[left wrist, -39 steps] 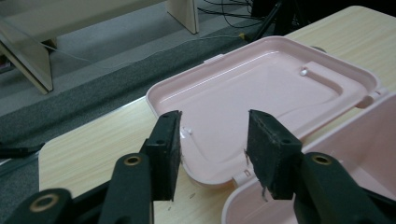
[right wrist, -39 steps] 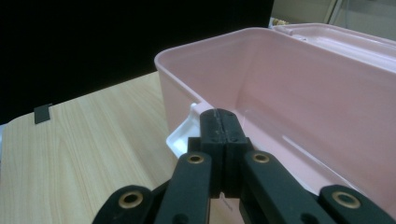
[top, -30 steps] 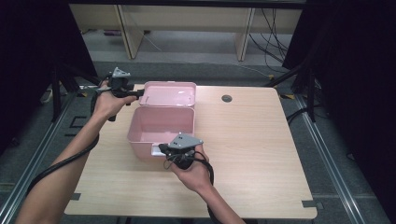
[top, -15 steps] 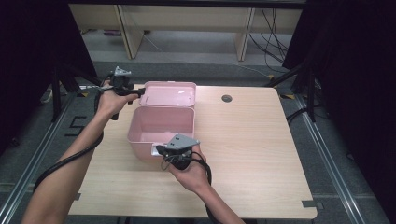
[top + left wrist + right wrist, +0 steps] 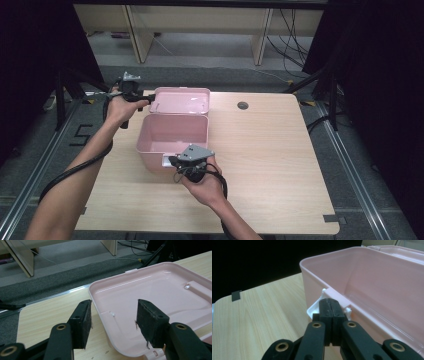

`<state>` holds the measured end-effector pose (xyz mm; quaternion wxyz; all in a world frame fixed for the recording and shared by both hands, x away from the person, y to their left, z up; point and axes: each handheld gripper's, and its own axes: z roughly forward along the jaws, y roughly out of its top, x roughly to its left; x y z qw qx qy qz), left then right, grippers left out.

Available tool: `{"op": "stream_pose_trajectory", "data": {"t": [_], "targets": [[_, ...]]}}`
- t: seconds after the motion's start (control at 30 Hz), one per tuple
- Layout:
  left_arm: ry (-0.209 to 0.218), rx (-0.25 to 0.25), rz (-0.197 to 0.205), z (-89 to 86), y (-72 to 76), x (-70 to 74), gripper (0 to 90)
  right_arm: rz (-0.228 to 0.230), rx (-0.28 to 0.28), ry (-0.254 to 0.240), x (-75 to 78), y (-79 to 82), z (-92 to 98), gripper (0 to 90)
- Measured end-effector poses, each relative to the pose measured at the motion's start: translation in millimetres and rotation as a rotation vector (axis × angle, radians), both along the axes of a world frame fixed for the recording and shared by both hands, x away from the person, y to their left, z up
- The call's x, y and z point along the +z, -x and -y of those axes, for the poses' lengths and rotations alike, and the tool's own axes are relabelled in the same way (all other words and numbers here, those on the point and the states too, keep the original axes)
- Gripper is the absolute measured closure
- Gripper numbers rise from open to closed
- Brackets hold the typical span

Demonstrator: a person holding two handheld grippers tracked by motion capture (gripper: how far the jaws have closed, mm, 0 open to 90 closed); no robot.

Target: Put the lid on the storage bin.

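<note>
One wooden table [image 5: 270,150], pink box [image 5: 172,132], grey floor [image 5: 210,55]

The box [image 5: 172,137] sits on the table [image 5: 270,150], its opened lid [image 5: 182,100] lying behind it.

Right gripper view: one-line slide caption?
Right gripper, jaws shut, at the white latch on the open pink box's front wall.

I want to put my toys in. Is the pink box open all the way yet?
Mostly. The lid already lies flat behind the pink box. The left gripper straddles the lid's edge, open; the right gripper, shut, presses the white latch. Left: letting go.
</note>
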<state>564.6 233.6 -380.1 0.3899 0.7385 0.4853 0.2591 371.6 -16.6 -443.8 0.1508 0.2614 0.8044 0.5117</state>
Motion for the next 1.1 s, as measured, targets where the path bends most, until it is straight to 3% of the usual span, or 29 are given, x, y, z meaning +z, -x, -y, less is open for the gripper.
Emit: {"op": "stream_pose_trajectory", "data": {"t": [0.07,0.2,0.23,0.27,0.3,0.37,0.43,0.5,0.57,0.6,0.67,0.73,0.77,0.83,0.87,1.03,1.07,1.1], "targets": [[0.001,0.005,-0.005,-1.4,-0.8,-1.0,45.4,0.020,0.006,0.005,-0.7,-1.6,-1.4,90.0],[0.018,0.021,0.000,-4.6,-4.7,-2.4,45.6,0.015,-0.003,-0.010,-0.4,-1.2,-4.2,90.0],[0.034,0.031,0.000,-4.5,-5.9,-3.3,45.7,0.038,0.007,0.007,0.0,-2.8,-3.3,90.0],[0.032,0.028,-0.006,-5.5,-7.0,-3.8,45.8,0.005,0.006,0.010,0.2,-1.7,-3.0,90.0],[0.033,0.032,-0.010,-5.6,-8.1,-4.8,46.0,0.041,0.004,0.001,-1.9,-3.9,-3.7,90.0],[0.034,0.037,-0.016,-5.3,-10.6,-6.6,46.6,-0.005,0.001,0.008,-1.8,-1.8,-3.0,90.0],[0.033,0.038,-0.025,-5.7,-13.3,-7.9,47.3,0.005,-0.008,-0.004,-4.2,-1.7,-5.5,90.0],[0.042,0.044,-0.031,-5.6,-16.4,-9.1,47.9,-0.006,0.003,0.015,-3.4,-2.0,-5.5,90.0],[0.037,0.045,-0.043,-5.8,-18.7,-10.5,48.5,0.023,0.008,0.016,-4.3,-4.9,-6.6,90.0],[0.043,0.052,-0.043,-4.8,-19.8,-11.7,48.9,-0.006,0.006,0.030,-2.8,-3.7,-5.6,90.0],[0.041,0.061,-0.055,-4.6,-22.7,-14.6,49.6,0.010,0.006,0.026,-4.6,-4.6,-6.8,90.0],[0.021,0.055,-0.075,-5.5,-25.7,-16.8,50.5,-0.002,0.009,0.035,-4.8,-4.3,-6.2,90.0],[0.037,0.069,-0.070,-4.0,-27.5,-18.9,50.7,0.000,0.010,0.034,-5.3,-4.4,-5.9,90.0],[0.048,0.074,-0.069,-3.7,-30.6,-22.3,51.2,0.033,0.009,0.030,-6.2,-5.6,-6.6,90.0],[0.040,0.076,-0.073,-3.6,-32.3,-23.9,51.3,0.004,-0.001,0.020,-6.4,-3.6,-7.6,90.0],[0.048,0.088,-0.079,0.3,-38.9,-28.5,52.1,-0.001,0.014,0.044,-4.9,-4.2,-6.3,90.0],[0.021,0.073,-0.102,-1.0,-39.2,-26.9,52.2,0.006,0.003,0.029,-6.2,-4.0,-7.6,90.0],[0.031,0.077,-0.092,0.6,-40.6,-27.9,52.1,0.004,0.003,0.031,-6.1,-3.8,-7.6,90.0]]}}
